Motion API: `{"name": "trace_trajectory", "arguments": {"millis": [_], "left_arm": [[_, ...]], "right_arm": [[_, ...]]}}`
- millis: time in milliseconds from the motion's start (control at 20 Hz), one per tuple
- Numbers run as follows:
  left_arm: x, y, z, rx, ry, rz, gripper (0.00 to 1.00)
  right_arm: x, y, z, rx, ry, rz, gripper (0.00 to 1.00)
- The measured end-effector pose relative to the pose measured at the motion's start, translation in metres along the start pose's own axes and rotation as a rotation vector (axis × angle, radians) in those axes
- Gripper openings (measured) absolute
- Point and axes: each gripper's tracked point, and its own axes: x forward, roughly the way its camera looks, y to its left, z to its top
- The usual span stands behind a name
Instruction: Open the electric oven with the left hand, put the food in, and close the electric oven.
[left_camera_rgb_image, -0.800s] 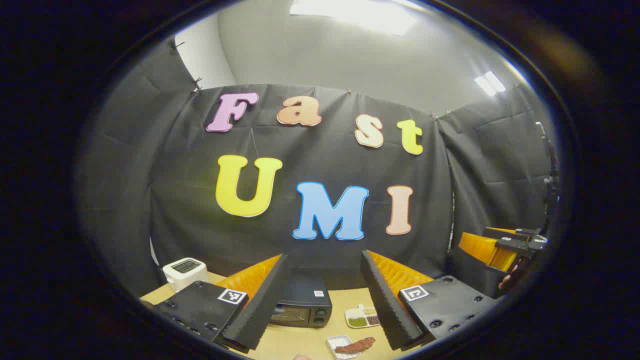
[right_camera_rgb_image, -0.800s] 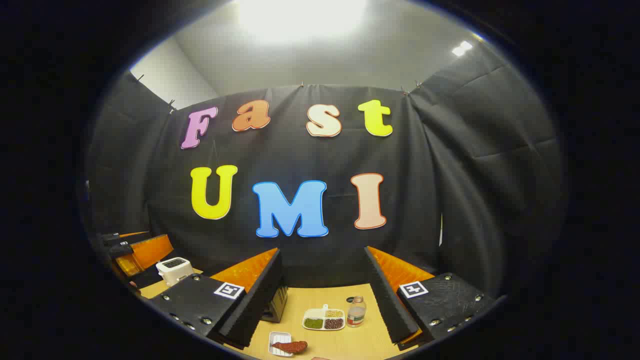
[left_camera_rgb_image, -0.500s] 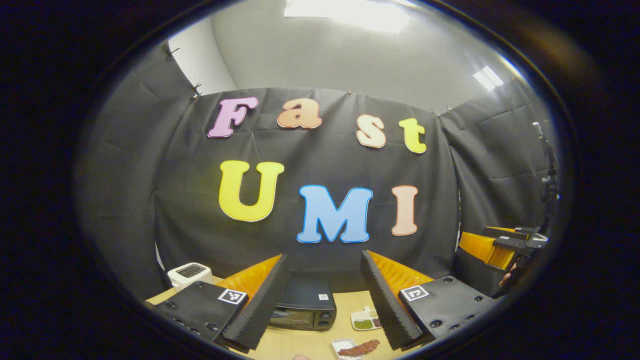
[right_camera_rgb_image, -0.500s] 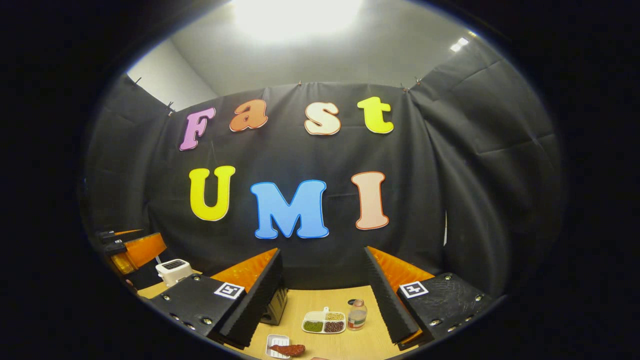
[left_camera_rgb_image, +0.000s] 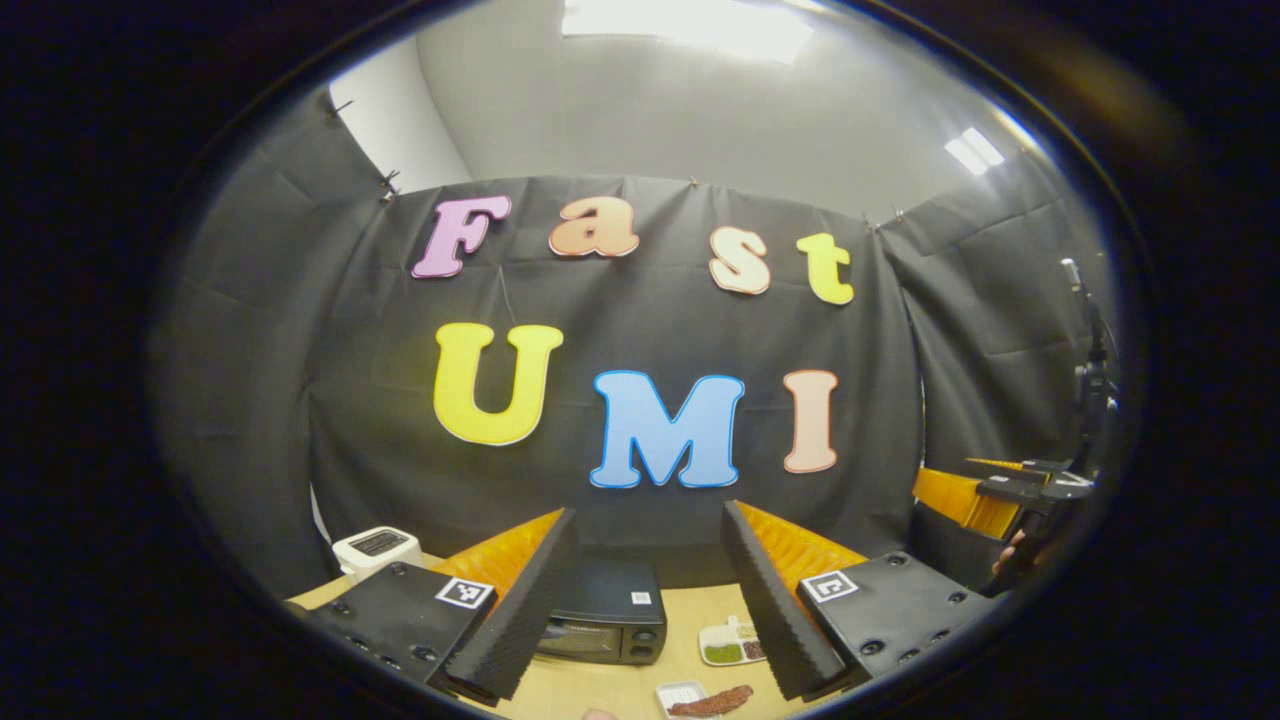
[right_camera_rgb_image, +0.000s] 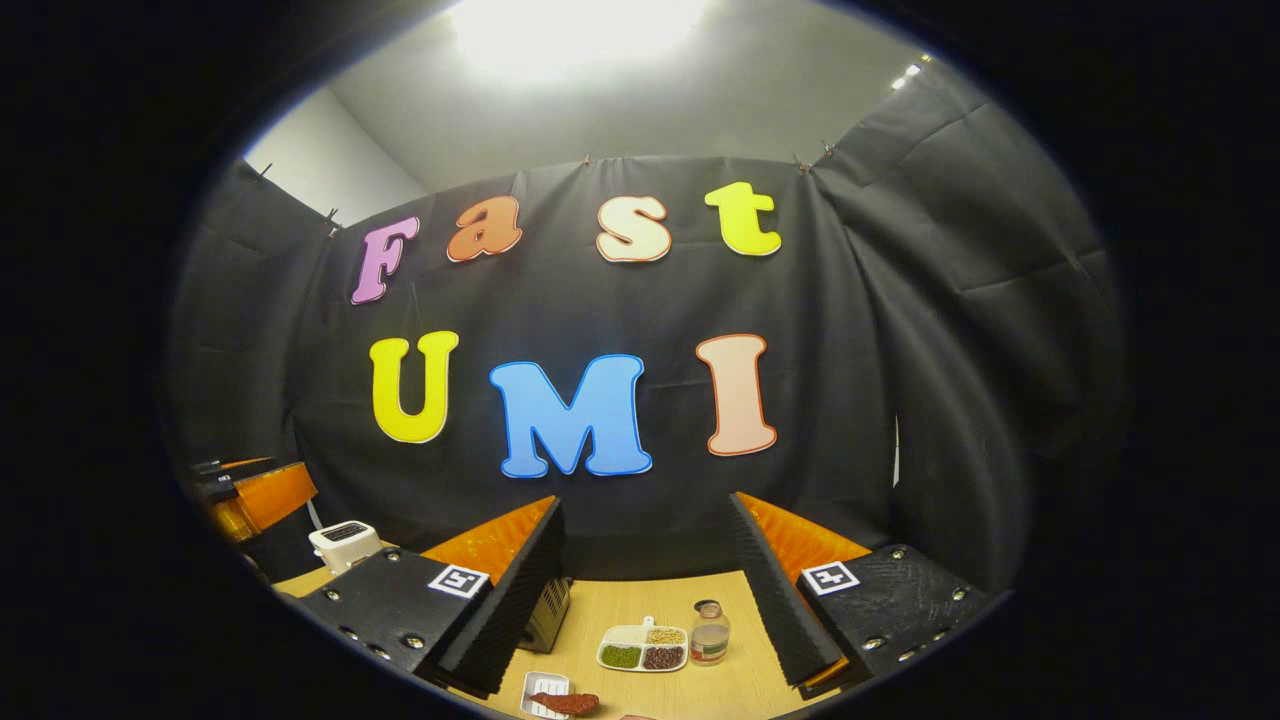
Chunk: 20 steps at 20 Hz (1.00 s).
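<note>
The black electric oven (left_camera_rgb_image: 605, 625) stands on the wooden table (left_camera_rgb_image: 610, 685) with its door shut, seen between my left gripper's (left_camera_rgb_image: 640, 600) open fingers. In front of it a reddish-brown piece of food (left_camera_rgb_image: 712, 702) lies on a small white tray (left_camera_rgb_image: 680, 694). In the right gripper view the oven's side (right_camera_rgb_image: 548, 615) peeks out behind the left finger, and the food (right_camera_rgb_image: 565, 703) lies on its tray (right_camera_rgb_image: 542, 692). My right gripper (right_camera_rgb_image: 645, 590) is open and empty, held high above the table. The other gripper (left_camera_rgb_image: 985, 495) shows at the far right of the left gripper view.
A white toaster (left_camera_rgb_image: 375, 548) sits at the table's back left, also the toaster (right_camera_rgb_image: 345, 542) in the right gripper view. A divided white dish of beans (right_camera_rgb_image: 643, 650) and a small jar (right_camera_rgb_image: 710, 634) stand right of the oven. Black cloth walls close the booth.
Both views have tilted slightly upward, so the table objects sit lower in frame. Both grippers stay open and nothing on the table has moved.
</note>
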Motion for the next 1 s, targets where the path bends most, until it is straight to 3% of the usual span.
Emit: {"name": "trace_trajectory", "arguments": {"millis": [300, 550, 800, 850, 1000], "left_arm": [[0.001, 0.026, -0.007, -0.013, 0.013, 0.041, 1.00], [0.019, 0.072, -0.034, -0.043, 0.057, 0.016, 1.00], [0.054, 0.124, -0.098, -0.112, 0.189, 0.008, 1.00], [0.062, 0.129, -0.110, -0.128, 0.216, 0.004, 0.96], [0.086, 0.138, -0.154, -0.124, 0.302, -0.011, 1.00]], "right_arm": [[0.000, 0.011, -0.016, 0.009, 0.034, 0.004, 0.98], [-0.006, 0.030, -0.026, 0.021, 0.036, -0.085, 0.98], [-0.007, 0.052, -0.040, -0.010, 0.058, -0.177, 0.98], [-0.006, 0.055, -0.045, -0.010, 0.066, -0.188, 0.98], [-0.003, 0.061, -0.055, -0.005, 0.101, -0.192, 0.98]]}}
